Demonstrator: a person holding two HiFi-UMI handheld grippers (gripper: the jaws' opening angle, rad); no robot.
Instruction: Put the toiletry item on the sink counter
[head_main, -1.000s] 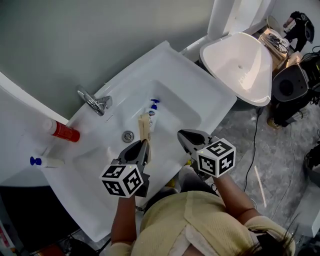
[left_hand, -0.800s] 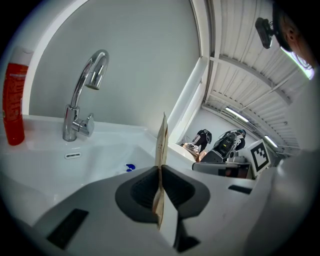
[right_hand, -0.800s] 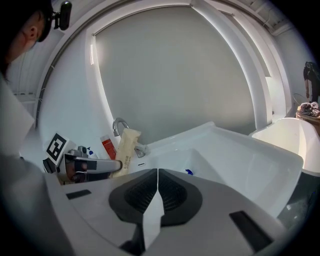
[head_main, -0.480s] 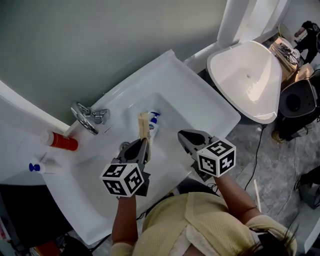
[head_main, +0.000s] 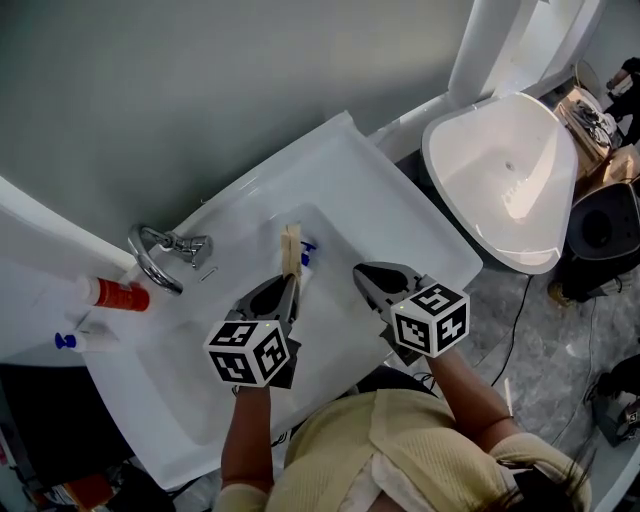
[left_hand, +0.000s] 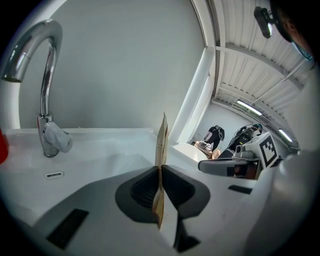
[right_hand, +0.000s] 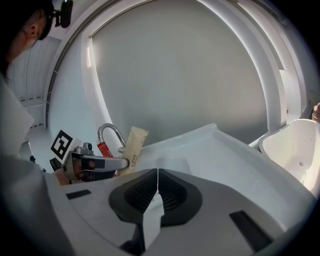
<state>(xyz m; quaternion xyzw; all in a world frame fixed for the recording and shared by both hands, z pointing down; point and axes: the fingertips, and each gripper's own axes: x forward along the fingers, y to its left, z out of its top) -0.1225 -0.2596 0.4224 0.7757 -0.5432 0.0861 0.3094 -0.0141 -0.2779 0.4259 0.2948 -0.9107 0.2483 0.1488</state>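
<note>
**A:** While the left gripper (head_main: 289, 292) hovers in the head view, where is the sachet (head_main: 291, 250)?

**B:** It stands upright over the basin (head_main: 340, 250), not the sink counter (head_main: 380, 180). The right gripper (head_main: 365, 275) is just right of it.

**A:** And the left gripper view?

**B:** The jaws pinch only the sachet's near edge. It could slip and fall into the basin.

**A:** The right gripper view?

**B:** The jaws are pressed together on nothing. A swing left might knock the sachet.

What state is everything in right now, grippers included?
Left gripper: shut on tan sachet.
Tan sachet: clamped by one end, over the basin.
Right gripper: shut, empty.
Blue-capped tube: lying in the basin.
Red bottle: lying on its side.
Toilet lid: raised.
Faucet: no water running.
</note>
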